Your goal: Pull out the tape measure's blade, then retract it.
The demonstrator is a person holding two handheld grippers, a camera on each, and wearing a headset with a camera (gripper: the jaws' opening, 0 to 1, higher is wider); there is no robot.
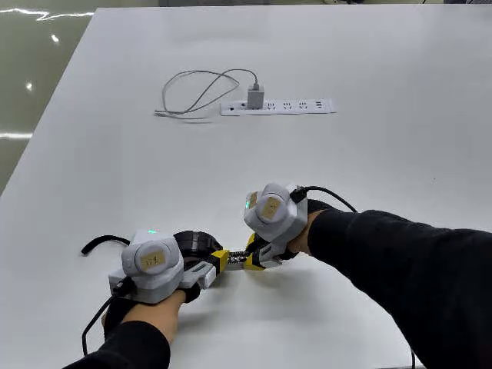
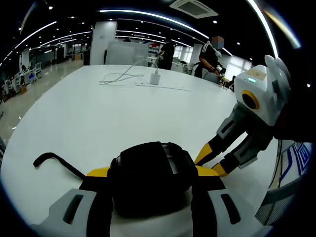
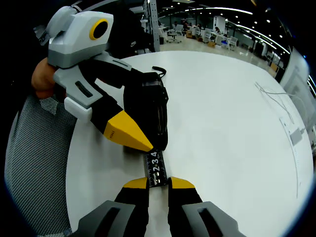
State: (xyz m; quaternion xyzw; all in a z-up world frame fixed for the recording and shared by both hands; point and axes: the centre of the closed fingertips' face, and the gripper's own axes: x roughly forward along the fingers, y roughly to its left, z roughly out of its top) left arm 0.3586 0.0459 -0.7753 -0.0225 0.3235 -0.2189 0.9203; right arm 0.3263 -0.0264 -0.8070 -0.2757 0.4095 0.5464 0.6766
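A black tape measure (image 1: 194, 244) lies near the front edge of the white table (image 1: 246, 161). My left gripper (image 1: 204, 259) is shut on its case (image 2: 150, 177), with a yellow-tipped jaw on each side. A short length of blade (image 3: 155, 168) sticks out of the case (image 3: 153, 113), showing the numbers 2, 3 and 4. My right gripper (image 3: 158, 183) is shut on the end of that blade, just right of the case in the head view (image 1: 254, 259). The case's black strap (image 1: 104, 243) trails off to the left.
A white power strip (image 1: 277, 107) with a plugged-in charger (image 1: 255, 98) and a looped cable (image 1: 196, 92) lies at the far middle of the table. The table's left edge (image 1: 46, 131) runs diagonally beside a glossy floor. People stand far off (image 2: 210, 49).
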